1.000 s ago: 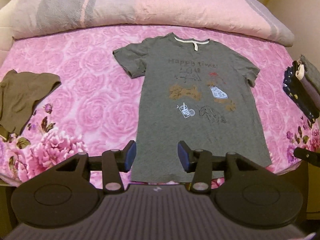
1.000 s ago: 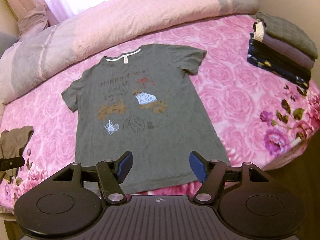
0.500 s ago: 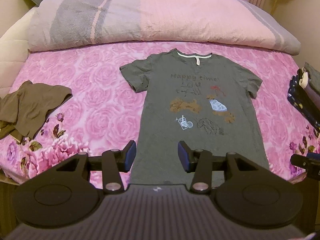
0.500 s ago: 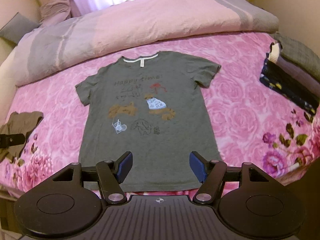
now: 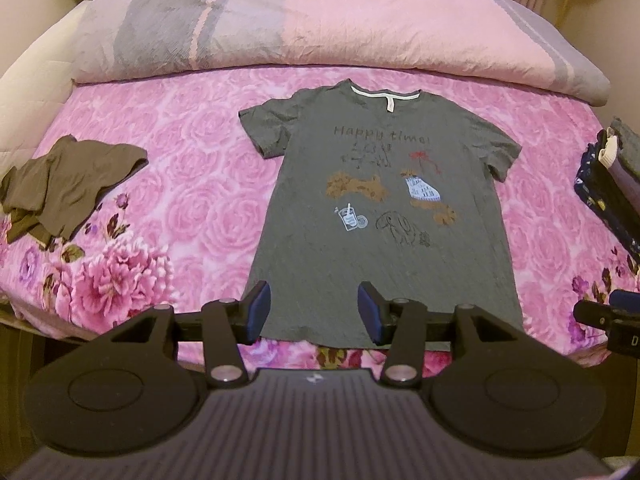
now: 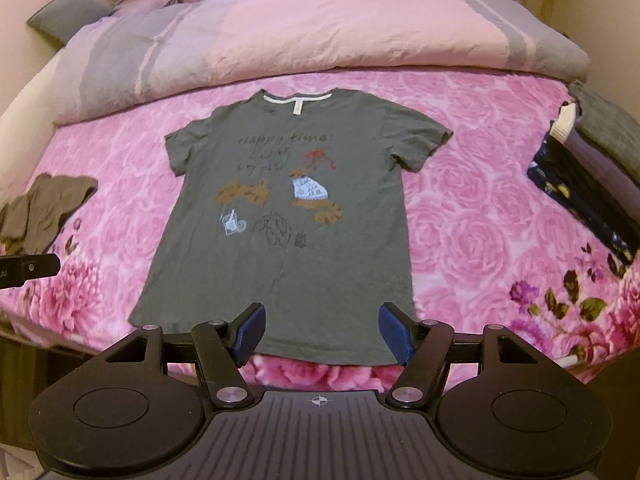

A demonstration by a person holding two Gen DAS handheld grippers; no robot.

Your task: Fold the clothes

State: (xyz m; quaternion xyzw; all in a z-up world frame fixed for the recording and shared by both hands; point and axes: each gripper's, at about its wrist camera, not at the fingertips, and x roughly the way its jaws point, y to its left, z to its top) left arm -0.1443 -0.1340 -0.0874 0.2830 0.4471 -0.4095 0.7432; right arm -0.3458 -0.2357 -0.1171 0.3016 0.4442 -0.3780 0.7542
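Nearby: crumpled brown garment (image 5: 68, 184) left of t-shirt (image 5: 384, 216), folded stack (image 6: 592, 172) right.

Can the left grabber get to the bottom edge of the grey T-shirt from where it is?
Probably yes. The left gripper is open, its jaws just widened with nothing between them, and the grey T-shirt lies flat with its hem uncovered.

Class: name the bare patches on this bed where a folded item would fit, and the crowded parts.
Free: the sheet between the grey T-shirt and the brown garment, and between the T-shirt and the folded stack. Crowded: the right edge and the duvet end.
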